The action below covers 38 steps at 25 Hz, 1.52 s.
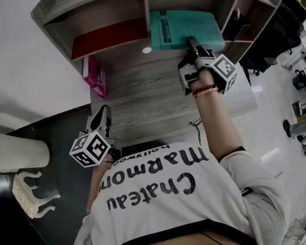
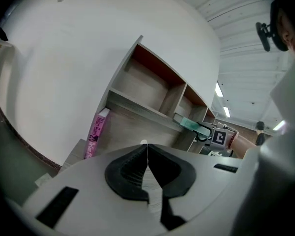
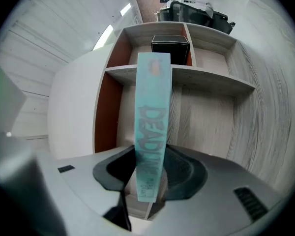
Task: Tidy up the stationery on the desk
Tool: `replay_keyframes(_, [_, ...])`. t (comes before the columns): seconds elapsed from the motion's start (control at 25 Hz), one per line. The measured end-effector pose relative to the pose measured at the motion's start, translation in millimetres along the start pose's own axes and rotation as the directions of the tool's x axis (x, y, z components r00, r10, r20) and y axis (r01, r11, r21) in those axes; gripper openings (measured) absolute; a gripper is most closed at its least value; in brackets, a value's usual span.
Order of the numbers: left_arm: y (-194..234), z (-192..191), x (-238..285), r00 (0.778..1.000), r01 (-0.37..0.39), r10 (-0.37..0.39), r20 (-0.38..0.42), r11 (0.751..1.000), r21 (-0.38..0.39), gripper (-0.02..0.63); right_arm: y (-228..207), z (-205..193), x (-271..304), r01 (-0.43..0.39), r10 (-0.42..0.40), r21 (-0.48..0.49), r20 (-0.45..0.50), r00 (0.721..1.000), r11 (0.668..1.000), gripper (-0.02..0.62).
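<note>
My right gripper (image 1: 192,41) is shut on a teal book (image 1: 186,28), held by its spine edge (image 3: 152,127). The book's far end reaches into the wooden shelf unit (image 1: 117,14) above the desk, in the middle compartment. In the left gripper view the teal book (image 2: 192,125) and the right gripper (image 2: 217,137) show at the far right of the shelf. A pink book (image 1: 95,75) stands on the desk against the wall, also seen as the pink book (image 2: 95,134) from the left. My left gripper (image 1: 104,117) hangs low at the desk's front edge, its jaws (image 2: 147,166) shut with nothing between them.
The shelf unit (image 3: 206,77) has several compartments, one with a red back panel (image 1: 108,37). A black box (image 3: 170,48) sits in an upper compartment. A small white disc (image 1: 147,50) lies on the wooden desk (image 1: 153,106). A white bin (image 1: 18,154) stands on the floor at left.
</note>
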<state>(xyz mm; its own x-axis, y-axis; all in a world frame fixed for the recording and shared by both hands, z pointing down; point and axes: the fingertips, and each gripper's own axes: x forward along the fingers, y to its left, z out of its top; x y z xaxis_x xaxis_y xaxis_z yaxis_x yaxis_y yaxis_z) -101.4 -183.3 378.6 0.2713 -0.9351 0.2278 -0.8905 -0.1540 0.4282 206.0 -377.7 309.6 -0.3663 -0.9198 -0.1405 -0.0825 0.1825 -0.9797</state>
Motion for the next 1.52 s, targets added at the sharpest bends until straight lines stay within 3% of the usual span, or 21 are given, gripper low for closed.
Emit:
replay_keyframes(0.36, [-17.8, -11.8, 16.1, 0.988, 0.141, -0.140, -0.058, 0.990, 0.019, 0.017, 0.4, -19.8, -67.1, -0.044, 0.043, -0.026, -0.023, 0.999, 0.999, 0.175])
replay_keyframes(0.6, [-29.7, -15.5, 33.1, 0.968, 0.233, -0.230, -0.103, 0.972, 0.017, 0.017, 0.0, -35.8, -104.5, -0.059, 0.058, -0.054, -0.024, 0.998, 0.997, 0.175])
replay_keyframes(0.8, [-39.0, -8.7, 62.7, 0.953, 0.274, -0.270, -0.135, 0.962, 0.007, 0.017, -4.9, -43.8, -110.2, -0.025, 0.014, -0.160, -0.067, 0.998, 0.987, 0.175])
replay_keyframes(0.96, [-25.0, -14.5, 48.0, 0.948, 0.287, -0.285, -0.143, 0.958, -0.008, 0.017, -34.2, -89.3, -131.7, 0.042, -0.060, -0.158, -0.114, 0.992, 0.987, 0.175])
replay_keyframes(1.32, [35.4, -12.2, 6.3, 0.968, 0.218, -0.222, -0.121, 0.975, -0.045, 0.017, -80.0, -171.6, -117.8, 0.147, -0.199, -0.240, -0.207, 0.958, 0.960, 0.175])
replay_keyframes(1.52, [89.1, -7.6, -29.1, 0.990, 0.108, -0.115, -0.079, 0.990, -0.085, 0.017, -101.5, -214.5, -88.3, 0.164, -0.270, -0.390, -0.236, 0.934, 0.906, 0.175])
